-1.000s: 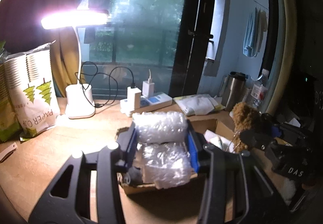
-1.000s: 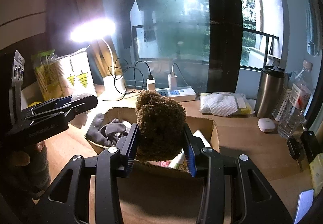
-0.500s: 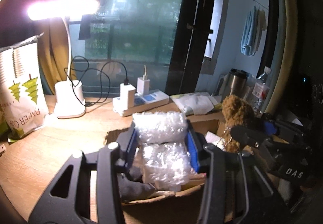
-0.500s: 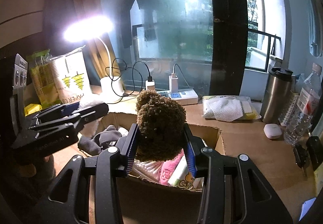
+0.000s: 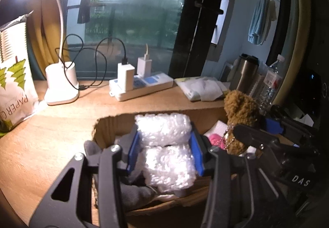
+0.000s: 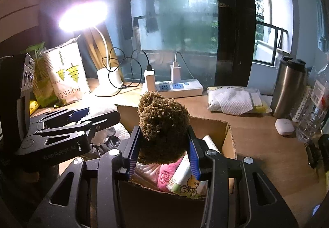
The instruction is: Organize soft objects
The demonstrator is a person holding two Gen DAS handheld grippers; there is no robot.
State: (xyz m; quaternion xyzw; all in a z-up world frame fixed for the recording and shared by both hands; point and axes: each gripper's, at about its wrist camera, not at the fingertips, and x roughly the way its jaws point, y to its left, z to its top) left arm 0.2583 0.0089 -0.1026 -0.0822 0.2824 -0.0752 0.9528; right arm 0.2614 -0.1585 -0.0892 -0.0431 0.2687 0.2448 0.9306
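Your left claw point(image 5: 165, 150) is clamped on a bubble wrap bundle point(image 5: 164, 145), pads pressing both sides, held over the left end of the cardboard box point(image 5: 107, 125). Your right claw point(image 6: 163, 145) is gripping a brown plush toy point(image 6: 162, 125) above the box's right end, just right of your left claw. Below the right claw: pink cloth point(image 6: 166, 174) and a tissue pack point(image 6: 185, 182) inside the box. Box sits on the tabletop point(image 6: 257, 135).

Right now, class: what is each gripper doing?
Left gripper: closed on the bubble wrap.
Right gripper: closed on the brown plush toy.
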